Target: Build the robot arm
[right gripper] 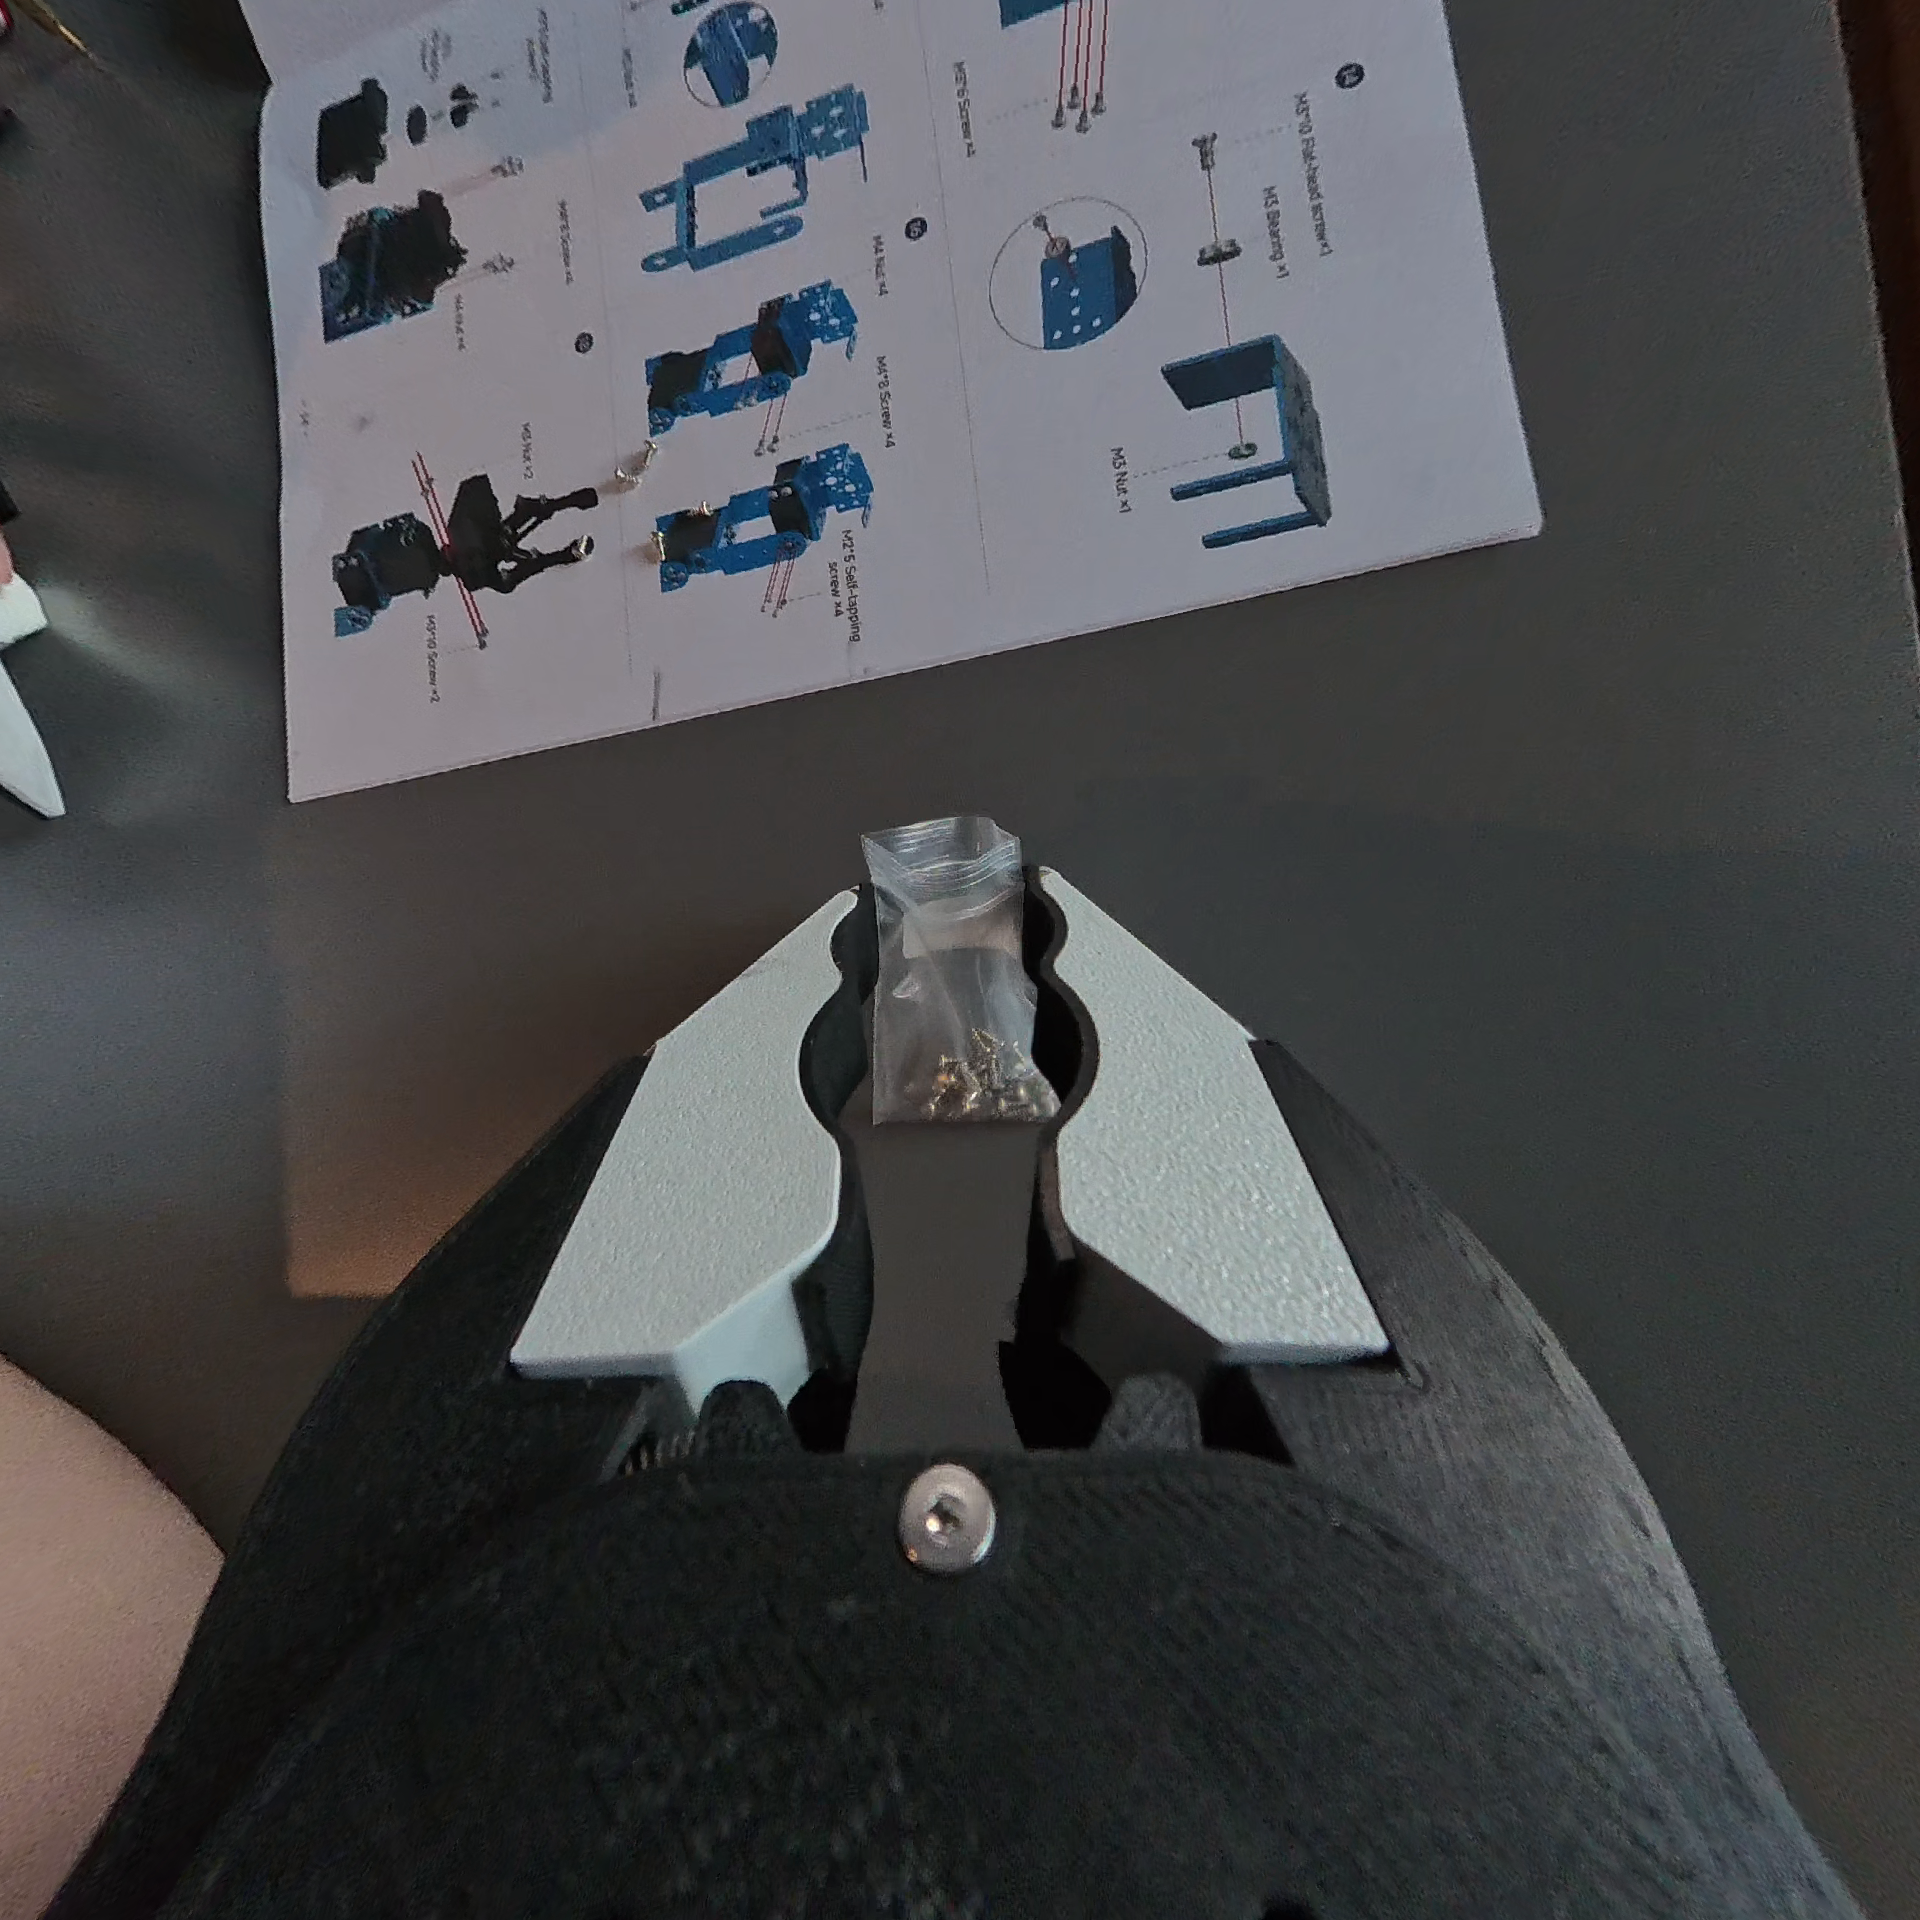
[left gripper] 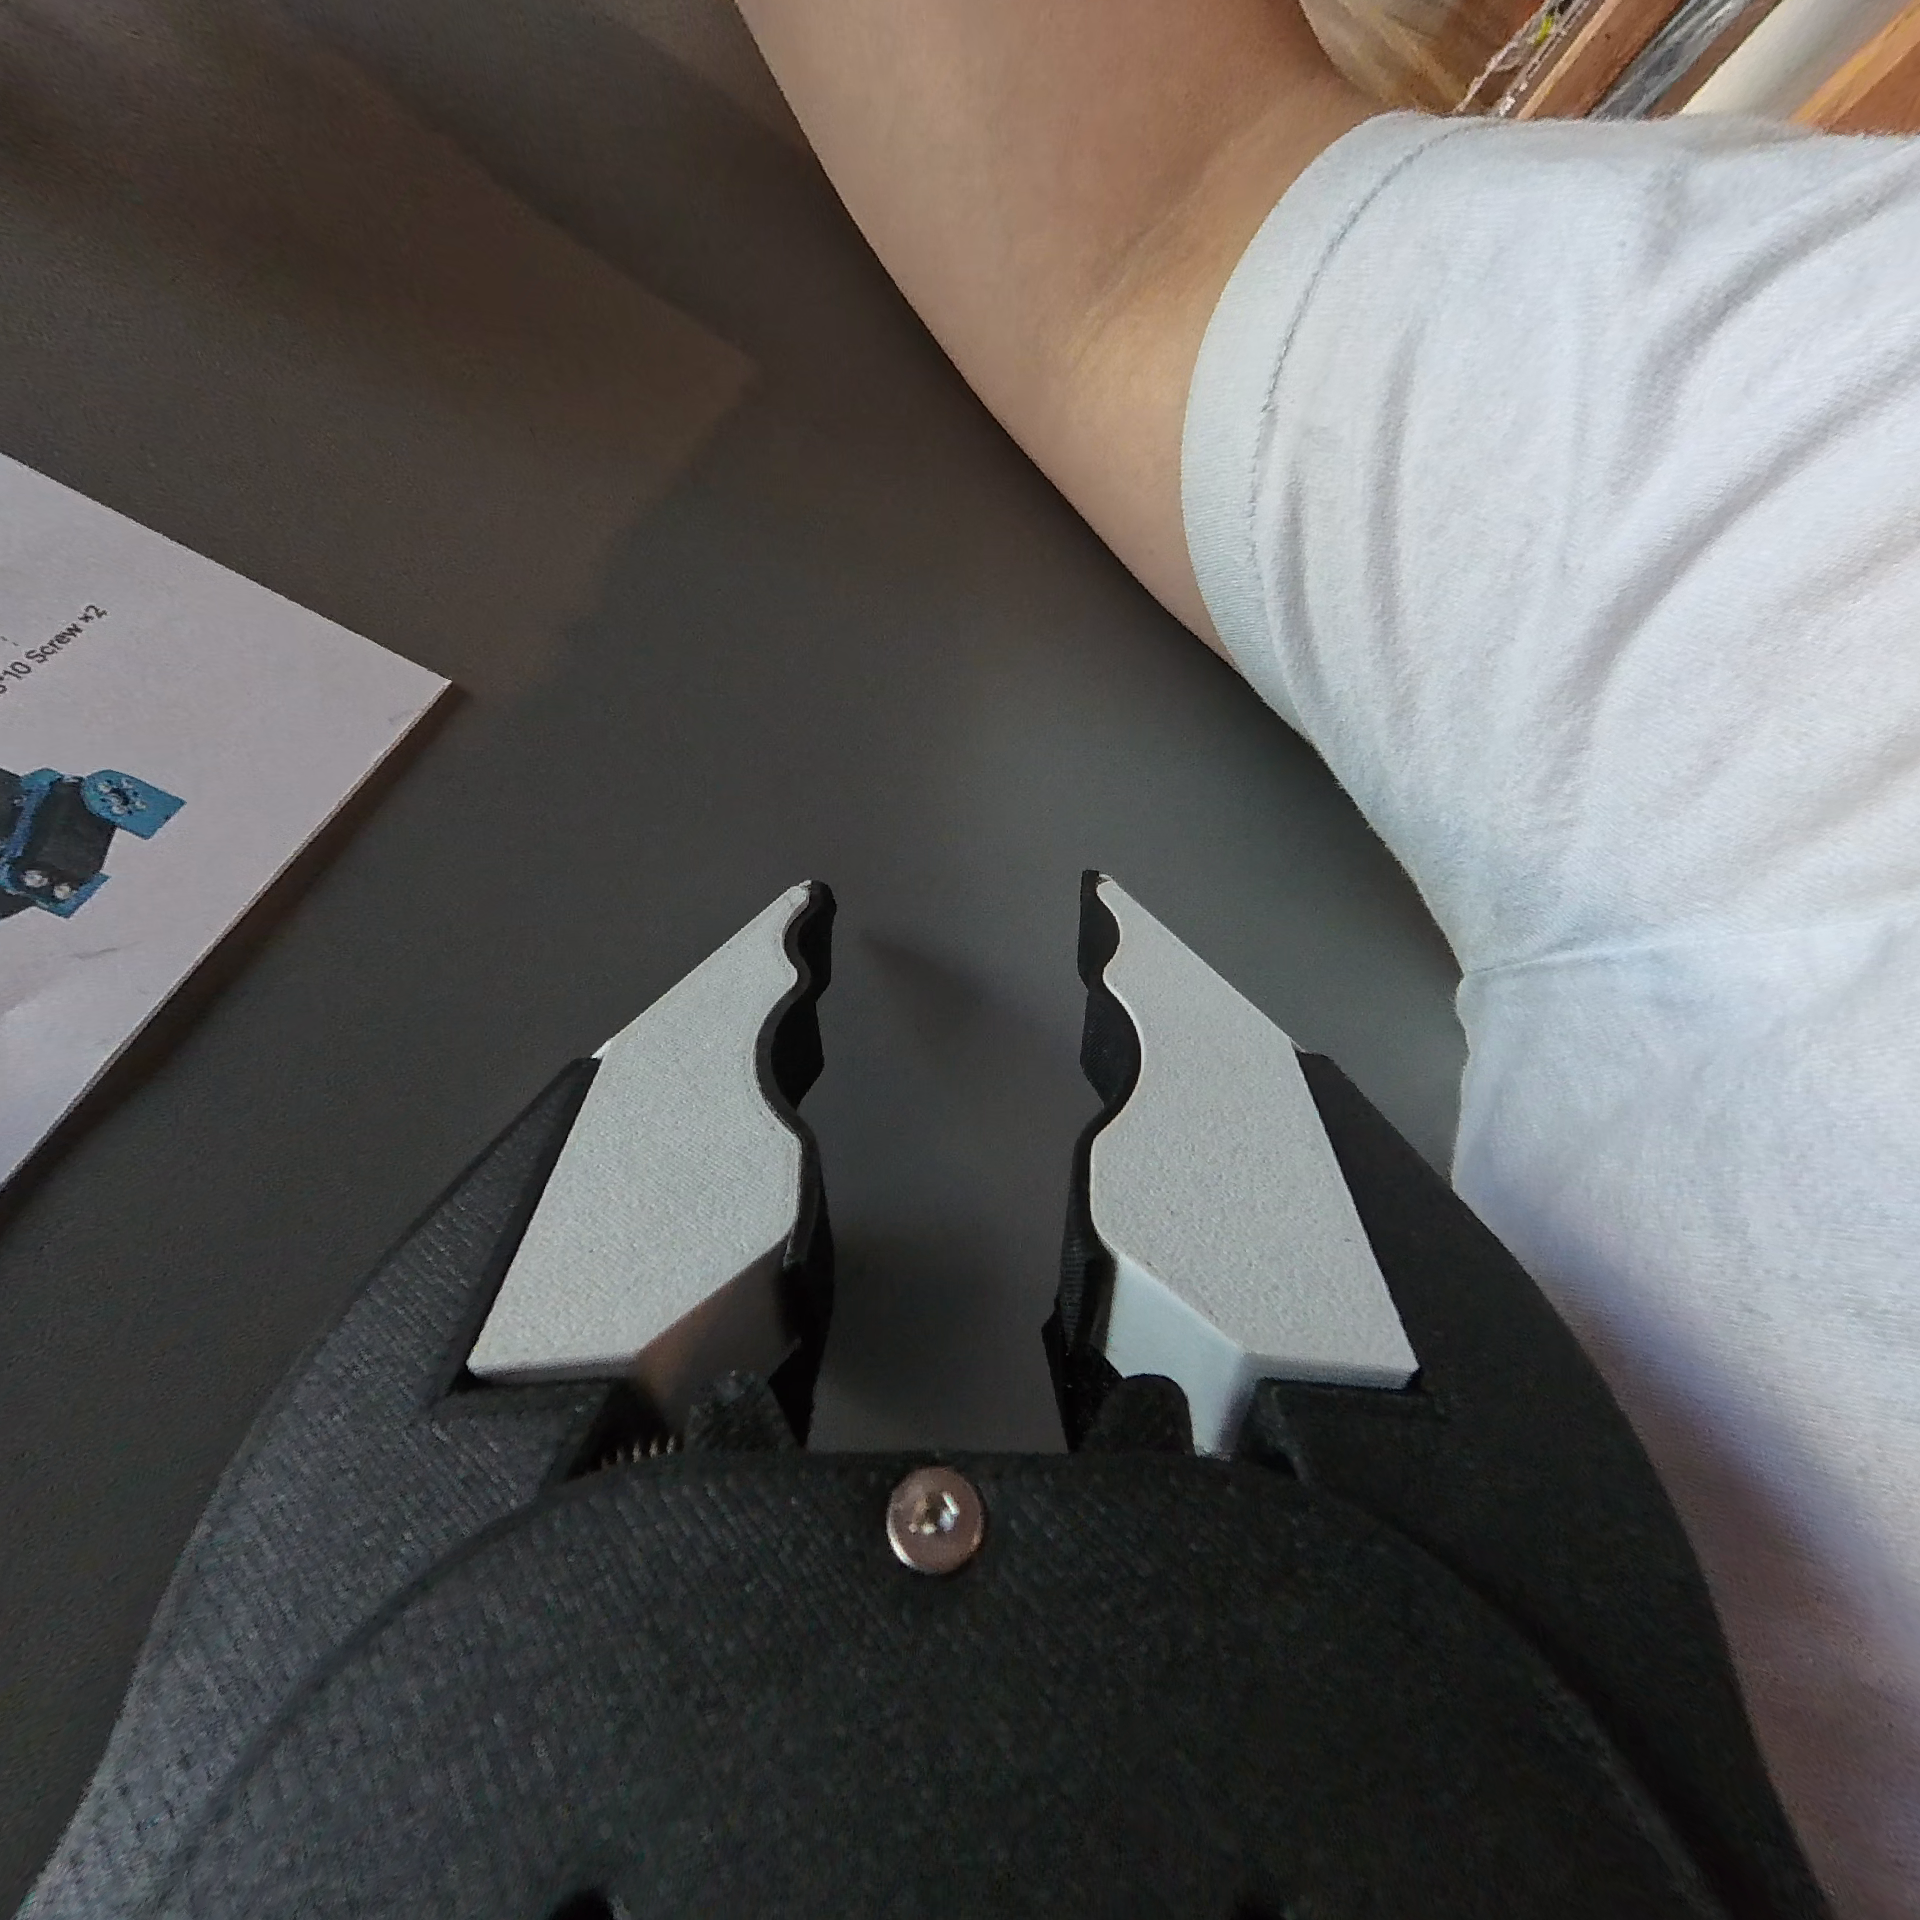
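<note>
My right gripper (right gripper: 943,883) is shut on a small clear plastic bag (right gripper: 951,935). The bag stands upright between the fingers, with several small metal screws (right gripper: 971,1081) at its lower end. It hangs above the dark grey table (right gripper: 1455,935), just in front of an unfolded instruction sheet (right gripper: 935,582). A few loose screws (right gripper: 634,468) lie on that sheet. My left gripper (left gripper: 956,894) is open and empty above the dark table (left gripper: 727,675). A corner of the sheet (left gripper: 208,727) lies to its left.
A person's bare forearm (left gripper: 1039,312) and pale sleeve (left gripper: 1610,623) fill the right of the left wrist view. White fingertips of the other gripper (right gripper: 26,727) show at the left edge of the right wrist view. The table's edge (right gripper: 1844,416) runs along the far right.
</note>
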A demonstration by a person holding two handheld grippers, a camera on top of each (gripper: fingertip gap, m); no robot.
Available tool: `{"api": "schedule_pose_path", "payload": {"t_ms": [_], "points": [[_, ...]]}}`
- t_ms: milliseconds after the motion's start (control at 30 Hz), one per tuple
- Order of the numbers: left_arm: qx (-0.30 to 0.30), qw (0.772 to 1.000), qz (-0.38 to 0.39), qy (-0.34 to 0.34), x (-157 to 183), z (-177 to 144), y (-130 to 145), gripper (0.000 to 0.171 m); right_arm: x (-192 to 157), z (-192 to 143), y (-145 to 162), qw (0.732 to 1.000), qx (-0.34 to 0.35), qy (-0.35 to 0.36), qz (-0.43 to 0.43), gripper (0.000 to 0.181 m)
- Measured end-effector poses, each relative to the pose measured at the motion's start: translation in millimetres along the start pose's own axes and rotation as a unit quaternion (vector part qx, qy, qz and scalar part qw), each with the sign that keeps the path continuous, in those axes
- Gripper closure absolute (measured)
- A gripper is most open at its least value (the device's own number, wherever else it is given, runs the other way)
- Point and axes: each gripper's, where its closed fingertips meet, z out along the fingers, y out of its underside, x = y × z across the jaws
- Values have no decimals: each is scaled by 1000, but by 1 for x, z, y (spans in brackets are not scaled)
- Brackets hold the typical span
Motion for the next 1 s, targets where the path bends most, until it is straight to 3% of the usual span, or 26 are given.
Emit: {"api": "schedule_pose_path", "payload": {"t_ms": [500,667,767,867,900,1000], "points": [[-1,1000,-1,0,-1,1,-1,127,0,5,3,998,-49,21,-12,145],[-5,1000,11,-11,-1,5,-2,125,-1,-7,-10,994,-34,101,-36,137],[-9,999,28,-21,0,6,0,123,-1,-16,-16,964,-5,246,-97,144],[-10,999,30,-21,2,7,0,123,-15,-17,-10,900,-19,393,-188,147],[-9,999,27,-18,3,7,0,123,-20,-16,-11,880,-18,425,-210,150],[-9,999,29,-17,4,7,1,123,-23,-8,-20,866,11,458,-200,154]]}}
